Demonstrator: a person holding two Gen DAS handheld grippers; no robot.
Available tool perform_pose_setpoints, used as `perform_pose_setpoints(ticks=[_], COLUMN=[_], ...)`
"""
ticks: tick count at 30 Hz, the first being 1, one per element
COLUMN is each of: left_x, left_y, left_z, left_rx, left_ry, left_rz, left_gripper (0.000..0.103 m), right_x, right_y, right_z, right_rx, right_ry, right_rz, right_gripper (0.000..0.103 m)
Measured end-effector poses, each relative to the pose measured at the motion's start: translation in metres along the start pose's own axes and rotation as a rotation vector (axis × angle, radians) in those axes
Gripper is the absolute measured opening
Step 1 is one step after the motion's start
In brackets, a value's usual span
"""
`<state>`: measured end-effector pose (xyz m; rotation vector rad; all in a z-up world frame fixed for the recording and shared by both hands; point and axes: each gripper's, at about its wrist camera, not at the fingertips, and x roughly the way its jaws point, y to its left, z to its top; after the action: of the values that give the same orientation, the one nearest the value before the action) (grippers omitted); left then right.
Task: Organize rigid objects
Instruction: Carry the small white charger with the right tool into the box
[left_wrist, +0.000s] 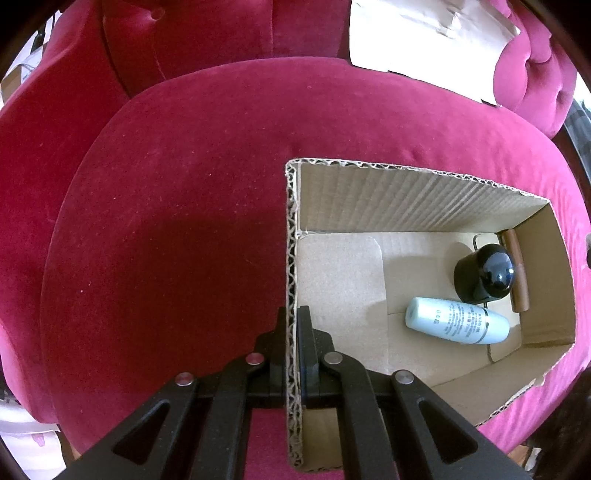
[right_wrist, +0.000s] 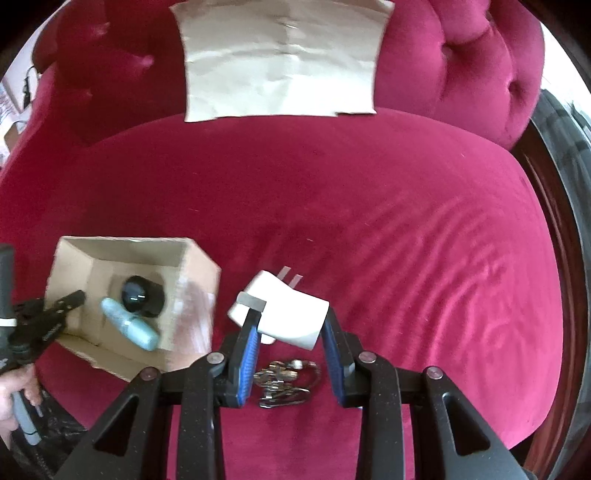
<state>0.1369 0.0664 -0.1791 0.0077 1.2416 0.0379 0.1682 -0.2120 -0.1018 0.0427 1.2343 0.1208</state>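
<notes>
My left gripper is shut on the left wall of an open cardboard box on the red velvet seat. Inside lie a black round jar, a pale blue bottle and a brown stick-shaped item. In the right wrist view my right gripper is shut on a white plug adapter, held above the cushion with its metal prongs pointing away. A bunch of keys lies on the cushion beneath it. The box sits to the left, with the left gripper on its edge.
A flat cardboard sheet leans against the tufted red backrest. A person's hand holds the left gripper's handle at the lower left. The seat's dark wooden frame curves along the right. Black plastic lies at the bottom left corner.
</notes>
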Motion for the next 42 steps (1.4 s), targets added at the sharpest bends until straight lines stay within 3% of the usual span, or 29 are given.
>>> perform_pose_setpoints(ticks=[18,42], left_x=[0.000,0.000], left_y=[-0.002,-0.001], left_z=[-0.001,-0.003], left_rx=[-0.001,0.000], left_ry=[-0.004,-0.007], left_rz=[0.002,0.003], left_gripper=[0.003,0.003], right_x=[-0.002,0.023], right_y=[0.084,0.138], right_z=[0.013,0.014], right_rx=[-0.154,-0.219], right_ry=[-0.008,0.023], right_rz=[0.095,0.137], right_gripper=[0.035,0.035])
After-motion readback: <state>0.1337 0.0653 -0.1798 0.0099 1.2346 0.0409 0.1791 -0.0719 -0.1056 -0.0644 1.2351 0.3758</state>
